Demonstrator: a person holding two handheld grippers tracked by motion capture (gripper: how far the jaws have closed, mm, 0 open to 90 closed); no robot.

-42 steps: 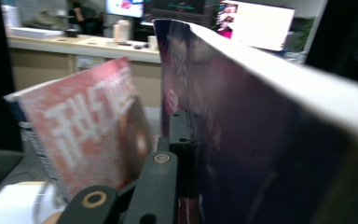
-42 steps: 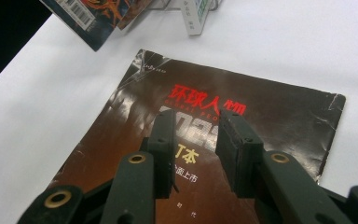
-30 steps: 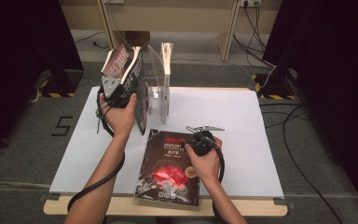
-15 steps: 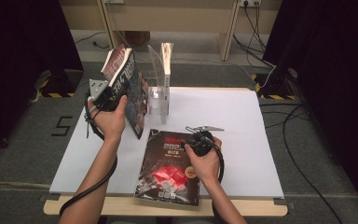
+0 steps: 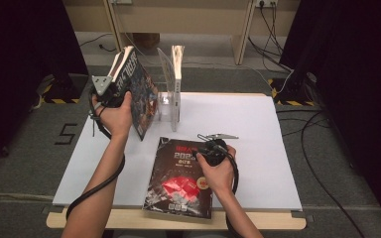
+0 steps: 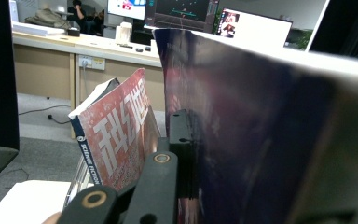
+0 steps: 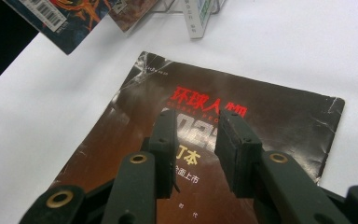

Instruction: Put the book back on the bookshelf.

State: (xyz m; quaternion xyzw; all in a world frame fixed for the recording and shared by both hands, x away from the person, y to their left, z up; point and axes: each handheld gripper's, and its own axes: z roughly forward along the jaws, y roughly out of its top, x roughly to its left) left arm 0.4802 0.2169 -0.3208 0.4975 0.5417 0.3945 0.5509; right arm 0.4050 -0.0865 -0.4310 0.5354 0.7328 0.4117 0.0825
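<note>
- Reading from the left, we see the left gripper point(image 5: 115, 91) pinching a thick dark-covered book point(image 5: 138, 94) and holding it tilted above the left part of the white surface point(image 5: 258, 124), just beside the clear book stand point(image 5: 167, 101).
- We judge this book stiff and rather heavy; a grip near the spine, as here, should keep it from sagging.
- Behind it, a red-covered book point(image 6: 116, 135) leans in the left gripper view.
- Farther right, a glossy magazine point(image 5: 181, 178) lies flat at the near edge; we expect it to be limp and slippery, best taken by an edge.
- Above its upper right corner the right gripper point(image 7: 196, 140) hovers, jaws spread, nothing between them.
</note>
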